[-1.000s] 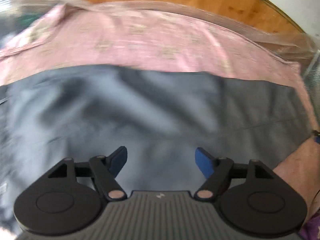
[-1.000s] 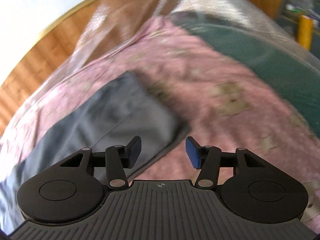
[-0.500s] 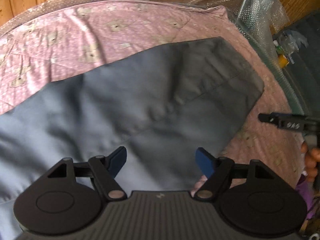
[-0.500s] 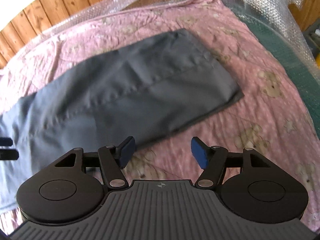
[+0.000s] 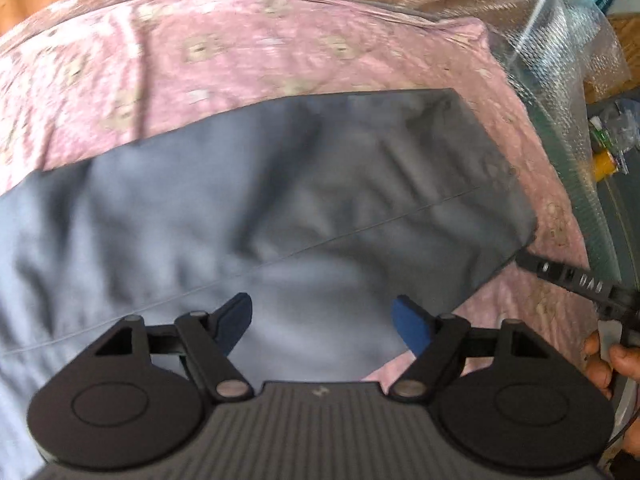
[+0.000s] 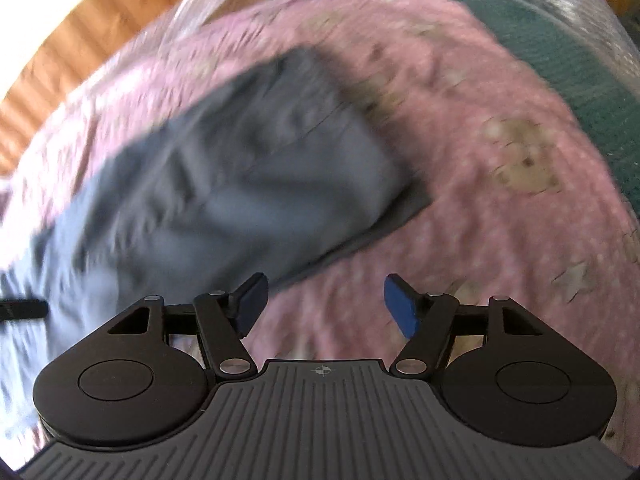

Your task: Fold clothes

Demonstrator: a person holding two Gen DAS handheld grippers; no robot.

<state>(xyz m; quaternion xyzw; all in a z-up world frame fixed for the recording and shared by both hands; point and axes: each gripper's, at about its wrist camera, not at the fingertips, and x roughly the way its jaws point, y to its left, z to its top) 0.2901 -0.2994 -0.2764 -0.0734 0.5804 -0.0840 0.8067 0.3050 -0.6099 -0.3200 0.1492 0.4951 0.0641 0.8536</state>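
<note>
A grey garment [image 5: 280, 208] lies spread on a pink patterned sheet [image 5: 240, 52]. It also shows in the right wrist view [image 6: 224, 184], blurred, with its squared end toward the right. My left gripper [image 5: 322, 322] is open and empty, just above the garment's near part. My right gripper [image 6: 326, 306] is open and empty, over the pink sheet [image 6: 500, 200] by the garment's near edge. The right gripper's black finger [image 5: 568, 280] shows at the garment's right corner in the left wrist view, apart from the cloth. The left gripper's tip [image 6: 22, 309] shows at the far left.
Clear bubble wrap [image 5: 560, 28] covers the surface's far and right edges. A dark green mat [image 6: 560, 52] lies to the right of the sheet. A wooden wall [image 6: 92, 28] runs behind. Small items, one yellow [image 5: 606, 162], sit at the far right.
Both grippers stayed open. The left wrist view moved closer to the garment's right end. The right gripper swung, so its view is blurred and nearer the garment's edge.
</note>
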